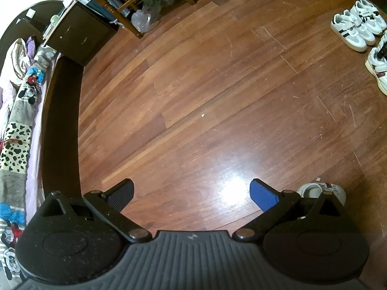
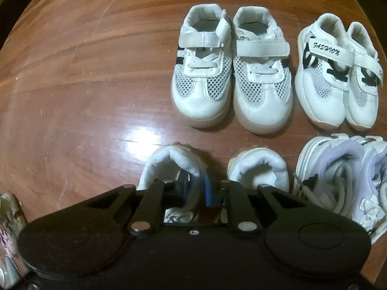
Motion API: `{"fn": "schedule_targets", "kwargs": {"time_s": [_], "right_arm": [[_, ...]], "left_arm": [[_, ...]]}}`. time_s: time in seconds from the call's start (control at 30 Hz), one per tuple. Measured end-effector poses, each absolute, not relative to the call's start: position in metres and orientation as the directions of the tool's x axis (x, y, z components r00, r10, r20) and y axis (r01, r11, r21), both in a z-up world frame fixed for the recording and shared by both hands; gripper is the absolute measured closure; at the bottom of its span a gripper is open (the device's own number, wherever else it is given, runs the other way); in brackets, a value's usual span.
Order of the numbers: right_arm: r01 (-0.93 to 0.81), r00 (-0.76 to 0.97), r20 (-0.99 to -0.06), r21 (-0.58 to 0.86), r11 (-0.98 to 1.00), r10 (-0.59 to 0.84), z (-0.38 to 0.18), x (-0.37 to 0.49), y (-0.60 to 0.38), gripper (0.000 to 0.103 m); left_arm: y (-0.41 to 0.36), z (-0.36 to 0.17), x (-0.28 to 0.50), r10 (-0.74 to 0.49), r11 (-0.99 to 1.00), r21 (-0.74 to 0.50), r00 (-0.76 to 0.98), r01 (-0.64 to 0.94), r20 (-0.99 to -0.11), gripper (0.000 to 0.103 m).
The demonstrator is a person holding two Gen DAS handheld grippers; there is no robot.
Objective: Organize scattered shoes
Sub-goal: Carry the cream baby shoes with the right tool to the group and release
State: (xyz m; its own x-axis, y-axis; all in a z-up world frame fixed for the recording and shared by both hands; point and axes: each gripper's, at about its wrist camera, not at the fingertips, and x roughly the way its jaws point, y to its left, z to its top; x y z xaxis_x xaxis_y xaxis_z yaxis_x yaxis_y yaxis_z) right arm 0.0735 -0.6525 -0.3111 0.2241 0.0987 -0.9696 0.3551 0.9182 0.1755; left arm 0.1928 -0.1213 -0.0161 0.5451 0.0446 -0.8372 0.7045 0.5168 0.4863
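In the right wrist view my right gripper (image 2: 196, 186) is shut on the collar of a white shoe (image 2: 169, 164), beside its mate (image 2: 258, 166). Beyond them stand a white mesh pair (image 2: 232, 79) and a white "FASHION" pair (image 2: 338, 77). A lavender-white pair (image 2: 343, 176) sits to the right. In the left wrist view my left gripper (image 1: 192, 193) is open and empty above bare floor. White pairs (image 1: 355, 26) sit far right, and one beige shoe (image 1: 321, 189) lies behind the right finger.
Wooden floor (image 1: 205, 84). A bed with patterned bedding (image 1: 17, 120) and dark frame runs along the left. A dark cabinet (image 1: 77, 33), a wooden chair (image 1: 135, 2) and a plastic bag (image 1: 145, 17) stand at the back.
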Motion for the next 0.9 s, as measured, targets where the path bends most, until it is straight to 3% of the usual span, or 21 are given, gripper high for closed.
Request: {"fn": "schedule_targets", "kwargs": {"time_s": [0.07,0.23,0.3,0.4,0.57,0.73,0.9], "right_arm": [[0.366,0.224,-0.971,0.161,0.917,0.081,-0.311,0.072,-0.652,0.083],[0.353,0.253,-0.967,0.119,0.928,0.028,-0.314,0.062,-0.643,0.083],[0.303,0.235,-0.971,0.040,0.952,-0.034,-0.313,0.066,-0.630,0.091],[0.209,0.212,-0.968,-0.089,0.974,-0.134,-0.314,0.072,-0.613,0.093],[0.200,0.219,-0.964,-0.108,0.974,-0.152,-0.310,0.074,-0.619,0.093],[0.238,0.226,-0.965,-0.081,0.968,-0.136,-0.311,0.079,-0.616,0.089],[0.347,0.344,-0.929,-0.007,0.938,-0.135,-0.281,0.046,-0.622,0.079]], "left_arm": [[-0.120,-0.019,0.193,0.042,0.515,0.487,0.547,0.705,-0.836,0.001],[-0.120,-0.027,0.195,0.050,0.514,0.486,0.541,0.707,-0.840,0.001],[-0.121,-0.028,0.196,0.049,0.517,0.485,0.541,0.705,-0.840,0.000],[-0.120,-0.020,0.196,0.046,0.524,0.484,0.544,0.701,-0.838,0.000],[-0.117,-0.018,0.193,0.049,0.521,0.486,0.544,0.702,-0.837,0.000],[-0.117,-0.017,0.193,0.044,0.528,0.486,0.548,0.697,-0.835,0.000],[-0.113,-0.009,0.189,0.037,0.530,0.488,0.556,0.693,-0.830,0.001]]}}
